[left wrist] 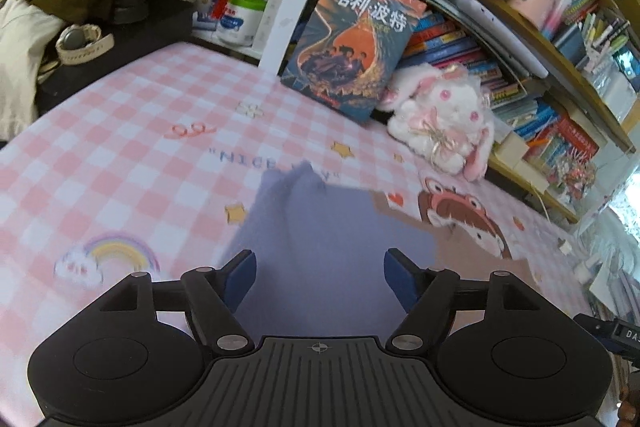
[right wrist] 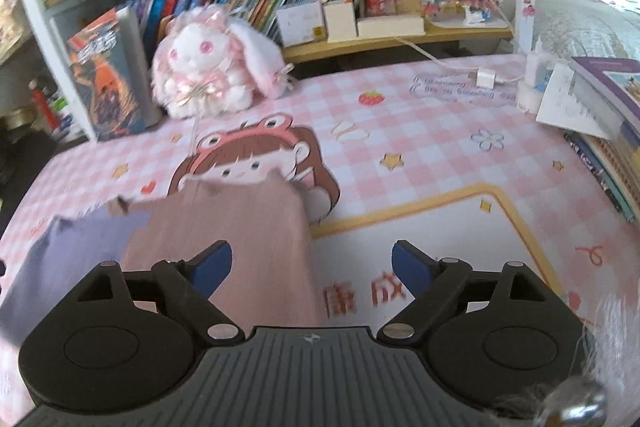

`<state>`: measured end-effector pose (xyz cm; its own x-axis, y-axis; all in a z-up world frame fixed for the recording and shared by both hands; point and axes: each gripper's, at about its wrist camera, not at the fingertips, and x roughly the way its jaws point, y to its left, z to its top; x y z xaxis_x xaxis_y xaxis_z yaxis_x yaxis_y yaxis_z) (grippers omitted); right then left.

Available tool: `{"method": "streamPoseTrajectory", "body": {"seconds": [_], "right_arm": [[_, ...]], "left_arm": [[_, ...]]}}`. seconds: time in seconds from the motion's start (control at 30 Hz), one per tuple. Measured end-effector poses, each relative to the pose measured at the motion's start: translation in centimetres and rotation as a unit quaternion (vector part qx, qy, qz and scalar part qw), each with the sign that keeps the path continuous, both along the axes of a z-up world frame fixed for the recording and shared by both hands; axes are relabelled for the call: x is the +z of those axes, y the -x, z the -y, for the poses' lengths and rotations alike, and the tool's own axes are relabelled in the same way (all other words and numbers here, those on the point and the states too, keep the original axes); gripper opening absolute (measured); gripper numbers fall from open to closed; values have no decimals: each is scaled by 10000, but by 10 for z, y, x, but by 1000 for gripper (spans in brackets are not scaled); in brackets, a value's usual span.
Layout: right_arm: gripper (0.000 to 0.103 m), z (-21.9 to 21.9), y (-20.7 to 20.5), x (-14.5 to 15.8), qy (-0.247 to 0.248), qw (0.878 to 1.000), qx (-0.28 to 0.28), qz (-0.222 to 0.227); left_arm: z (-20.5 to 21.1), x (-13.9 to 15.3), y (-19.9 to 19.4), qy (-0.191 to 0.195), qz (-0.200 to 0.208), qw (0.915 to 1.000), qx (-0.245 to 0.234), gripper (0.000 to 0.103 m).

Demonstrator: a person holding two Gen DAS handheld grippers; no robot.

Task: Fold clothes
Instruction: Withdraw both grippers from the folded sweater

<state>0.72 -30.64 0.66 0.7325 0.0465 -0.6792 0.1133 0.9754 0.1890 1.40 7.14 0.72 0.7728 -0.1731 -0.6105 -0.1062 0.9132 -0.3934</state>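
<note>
Two wrist views of a garment laid flat on a worktop (right wrist: 460, 131) covered by a pink checked mat. The garment (right wrist: 224, 227) is two-toned, a lilac part (left wrist: 320, 247) and a dusty pink part (right wrist: 240, 227) side by side, its far edge lying over the printed cartoon girl (right wrist: 248, 163).

The left hand-held gripper (left wrist: 319, 277) hangs above the lilac part with its jaws spread wide and nothing between them. The right hand-held gripper (right wrist: 312, 269) is likewise spread and empty, and straddles the right-hand edge of the pink part, one finger over cloth, the other over bare mat.

Likely faults from this position:

- The right hand-held gripper, closing where it stands, could pinch only the outermost edge, so that the cloth slips free during the lift.
- Uneven grips at the two sides would probably skew the fold line (the fabric looks thin and limp, though the frames are blurred).
- A fold carried towards the back could brush the plush rabbit (right wrist: 208, 67) or the book (left wrist: 352, 43) leaning just beside it, tipping either over.
- The charger cable (right wrist: 452, 65) lies well apart and seems no hazard.
</note>
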Motion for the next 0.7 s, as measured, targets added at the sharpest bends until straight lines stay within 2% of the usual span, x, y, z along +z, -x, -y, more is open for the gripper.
{"method": "streamPoseTrajectory", "body": {"seconds": [0.47, 0.57, 0.7], "right_arm": [[89, 6, 59, -21, -66, 9970, 636, -440], [89, 4, 67, -22, -21, 9955, 824, -473], [92, 3, 74, -21, 47, 9939, 999, -465]], "left_arm": [[54, -8, 66, -147, -426, 9987, 224, 77], [72, -13, 76, -389, -723, 9957, 428, 77], [92, -13, 88, -580, -777, 9950, 246, 77]]}}
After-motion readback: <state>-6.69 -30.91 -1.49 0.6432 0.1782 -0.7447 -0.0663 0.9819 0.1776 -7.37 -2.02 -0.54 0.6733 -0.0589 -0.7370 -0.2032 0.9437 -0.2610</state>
